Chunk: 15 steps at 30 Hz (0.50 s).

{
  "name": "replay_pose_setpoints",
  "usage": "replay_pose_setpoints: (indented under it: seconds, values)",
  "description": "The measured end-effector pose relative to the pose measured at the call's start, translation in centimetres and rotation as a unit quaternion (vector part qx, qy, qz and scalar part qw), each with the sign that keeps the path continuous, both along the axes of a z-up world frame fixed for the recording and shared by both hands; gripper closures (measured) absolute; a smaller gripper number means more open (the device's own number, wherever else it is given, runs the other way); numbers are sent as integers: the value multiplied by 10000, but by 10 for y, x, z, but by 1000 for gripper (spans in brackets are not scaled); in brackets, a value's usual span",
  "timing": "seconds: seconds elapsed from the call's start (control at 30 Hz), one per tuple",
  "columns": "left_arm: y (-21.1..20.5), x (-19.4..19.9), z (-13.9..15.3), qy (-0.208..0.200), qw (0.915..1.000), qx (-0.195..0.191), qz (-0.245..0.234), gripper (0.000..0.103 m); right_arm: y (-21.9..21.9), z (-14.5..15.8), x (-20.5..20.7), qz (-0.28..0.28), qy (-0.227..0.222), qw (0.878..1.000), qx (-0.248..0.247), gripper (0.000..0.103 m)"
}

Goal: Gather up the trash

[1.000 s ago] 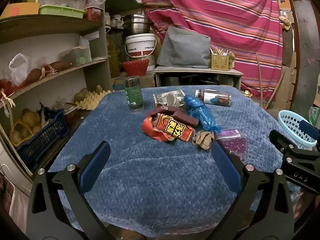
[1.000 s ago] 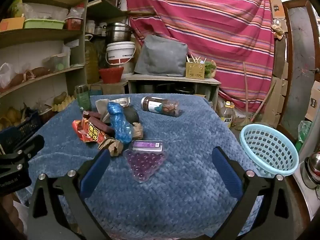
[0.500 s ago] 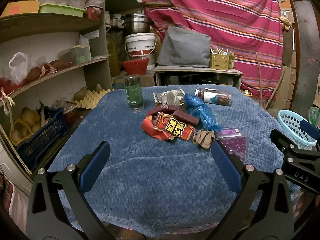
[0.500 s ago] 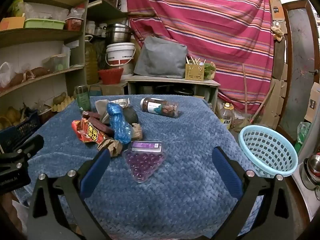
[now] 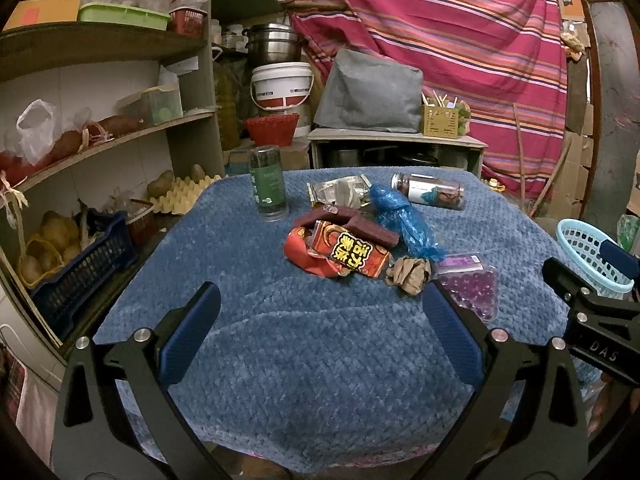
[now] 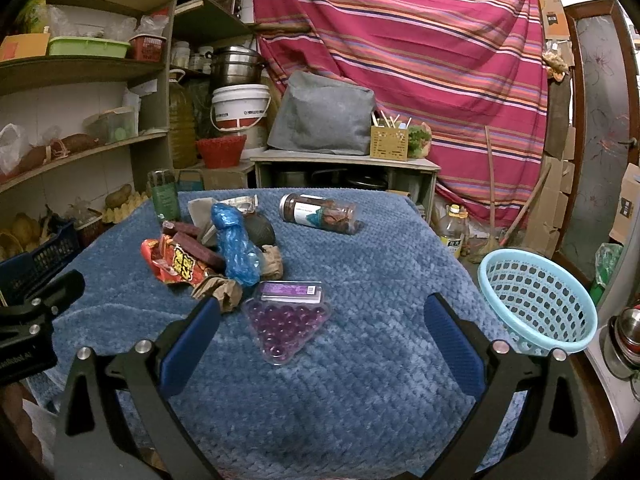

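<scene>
A pile of trash lies mid-table on the blue cloth (image 5: 320, 344): a red snack wrapper (image 5: 340, 254), a blue plastic bag (image 5: 404, 220), crumpled brown paper (image 5: 410, 274), a clear triangular pack of purple beads (image 6: 286, 320), maroon bars (image 5: 360, 226) and a silver wrapper (image 5: 340, 194). A light-blue basket (image 6: 536, 304) stands off the table's right edge. My left gripper (image 5: 320, 336) is open and empty, near the front edge. My right gripper (image 6: 320, 336) is open and empty, just short of the bead pack.
A green canister (image 5: 268, 184) stands upright at the back left. A clear jar (image 6: 318, 214) lies on its side at the back. Shelves (image 5: 100, 148) with food and a dark crate (image 5: 80, 268) line the left. A low cabinet (image 6: 344, 172) stands behind the table.
Both grippers have crept slightly forward toward the pile; both stay open. Nothing on the table has moved.
</scene>
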State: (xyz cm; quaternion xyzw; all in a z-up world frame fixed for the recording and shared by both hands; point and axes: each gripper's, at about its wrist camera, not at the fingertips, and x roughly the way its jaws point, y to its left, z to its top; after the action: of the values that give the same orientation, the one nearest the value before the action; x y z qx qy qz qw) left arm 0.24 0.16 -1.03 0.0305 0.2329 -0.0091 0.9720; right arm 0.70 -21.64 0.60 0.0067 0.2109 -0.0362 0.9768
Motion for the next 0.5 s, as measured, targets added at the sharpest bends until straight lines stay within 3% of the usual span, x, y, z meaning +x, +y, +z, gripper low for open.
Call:
replay_pose_setpoints:
  seconds: [0.5]
  values:
    - [0, 2, 1, 16, 10000, -3, -4, 5, 3, -6, 5, 8, 28, 10000, -26, 4]
